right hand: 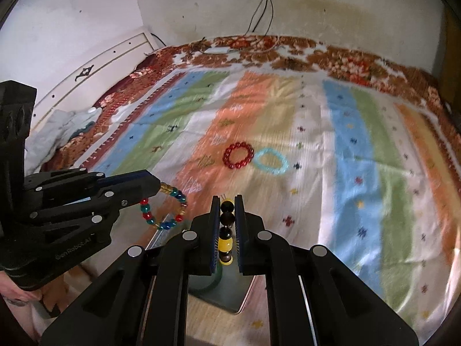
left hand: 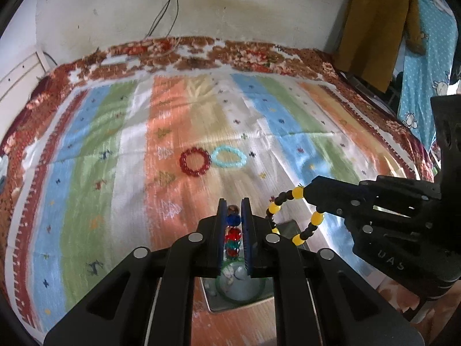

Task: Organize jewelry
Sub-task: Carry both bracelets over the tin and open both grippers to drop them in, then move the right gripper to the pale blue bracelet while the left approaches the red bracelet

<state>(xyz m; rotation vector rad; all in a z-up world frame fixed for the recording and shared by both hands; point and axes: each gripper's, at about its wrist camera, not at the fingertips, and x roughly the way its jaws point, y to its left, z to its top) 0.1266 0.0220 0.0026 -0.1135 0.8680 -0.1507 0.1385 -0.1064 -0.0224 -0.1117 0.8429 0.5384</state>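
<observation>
The biggest thing I see is the bed, covered by a striped cloth (left hand: 178, 121) in blue, green, white, orange and tan bands with small motifs; a red-brown floral border (right hand: 340, 54) runs around it; behind it stands a stained pale wall (left hand: 115, 5) with a socket and two dark cables (left hand: 165, 11) hanging down to the bed; at the right edge of my left view a mustard garment (left hand: 374, 20) hangs beside a blue dotted fabric (left hand: 426, 66).

Next in size come my two tools; the left gripper (left hand: 234, 204) has its jaws drawn narrow, pinching a multicoloured bead bracelet (right hand: 165, 207) of red, blue, green and amber beads, which dangles in a loop off the cloth in the right view; the right gripper (right hand: 227, 201) is likewise nearly closed, clamped on a black-and-yellow bead bracelet (left hand: 291, 216), whose loop hangs free in the air beside the left fingers; the two grippers sit near each other, side by side.

Below both grippers lies a shallow metal tray (right hand: 242, 294) at the near edge of the cloth; something round, green and glassy (left hand: 250, 291) rests in it, but I cannot tell what it is.

Smallest are the two bracelets lying flat mid-cloth; a dark red bead bracelet (left hand: 195, 162) and a pale turquoise bead bracelet (left hand: 229, 157), just beside one another, the red to the left.
</observation>
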